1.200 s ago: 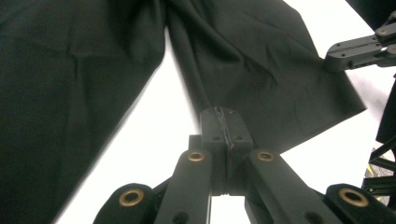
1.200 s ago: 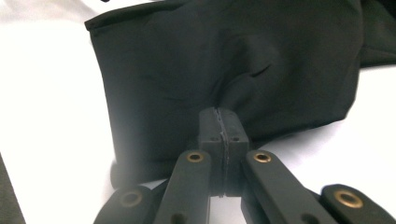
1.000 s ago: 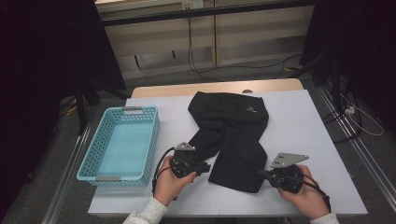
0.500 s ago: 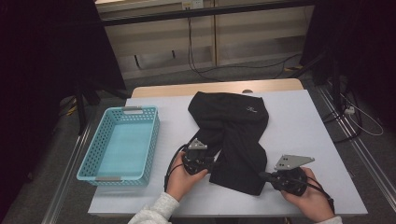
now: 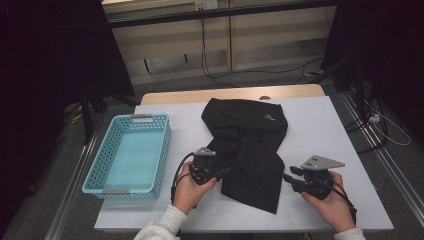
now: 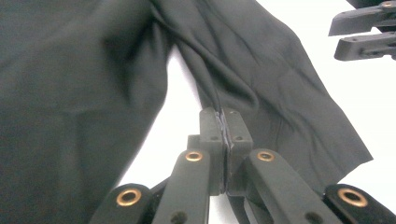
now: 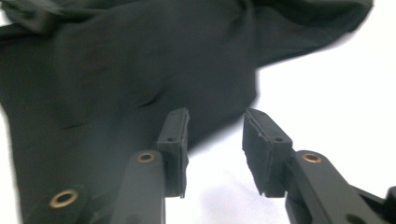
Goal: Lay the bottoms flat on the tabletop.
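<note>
A black garment (image 5: 245,135) lies crumpled on the white table (image 5: 320,130), its lower end toward me. My left gripper (image 5: 223,172) is at the garment's left edge. In the left gripper view its jaws (image 6: 225,116) have just closed and stand shut on a fold of the black garment (image 6: 70,93). My right gripper (image 5: 288,177) is at the garment's lower right edge. Its jaws (image 7: 215,126) have just opened, with bare table between the pads and the black garment (image 7: 116,60) just beyond and under the left pad. The right gripper's parted jaws (image 6: 359,32) also show in the left gripper view.
A light blue plastic basket (image 5: 162,150) stands empty at the table's left side. Bare white table lies right of the garment and along the near edge. Cables and dark stands are on the floor beyond the table.
My left hand has moved right onto the garment's edge and its jaws have closed on the fabric. The right gripper's jaws have opened; that hand stayed in place.
</note>
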Motion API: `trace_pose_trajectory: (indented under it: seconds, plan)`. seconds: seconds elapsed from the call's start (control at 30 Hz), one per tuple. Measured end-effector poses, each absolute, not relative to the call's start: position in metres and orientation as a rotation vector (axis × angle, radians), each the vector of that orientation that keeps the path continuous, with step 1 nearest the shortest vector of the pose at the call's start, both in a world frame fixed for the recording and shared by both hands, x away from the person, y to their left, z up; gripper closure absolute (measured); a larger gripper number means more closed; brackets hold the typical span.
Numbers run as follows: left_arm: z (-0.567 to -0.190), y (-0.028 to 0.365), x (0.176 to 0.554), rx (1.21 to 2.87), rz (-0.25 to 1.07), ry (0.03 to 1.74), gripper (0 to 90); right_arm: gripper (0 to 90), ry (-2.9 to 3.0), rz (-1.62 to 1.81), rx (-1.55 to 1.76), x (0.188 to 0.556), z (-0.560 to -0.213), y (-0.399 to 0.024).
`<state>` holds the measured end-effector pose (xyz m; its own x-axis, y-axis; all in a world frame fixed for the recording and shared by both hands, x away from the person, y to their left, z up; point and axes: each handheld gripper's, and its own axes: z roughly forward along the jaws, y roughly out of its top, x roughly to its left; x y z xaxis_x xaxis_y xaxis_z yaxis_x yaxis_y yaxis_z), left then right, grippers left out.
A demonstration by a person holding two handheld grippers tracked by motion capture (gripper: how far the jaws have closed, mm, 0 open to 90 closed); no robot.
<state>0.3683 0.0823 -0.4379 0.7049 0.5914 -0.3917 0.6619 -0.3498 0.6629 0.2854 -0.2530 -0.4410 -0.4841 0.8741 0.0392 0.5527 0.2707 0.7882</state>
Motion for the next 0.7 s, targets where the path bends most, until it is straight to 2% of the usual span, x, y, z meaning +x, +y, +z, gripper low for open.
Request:
trace_pose_trajectory:
  seconds: [0.7]
  plan:
    - [-0.429, 0.123, 0.382, 1.970, -0.052, 1.093, 89.2, 52.3, 2.073, 1.062, 1.401, 0.340, -0.449, -0.250]
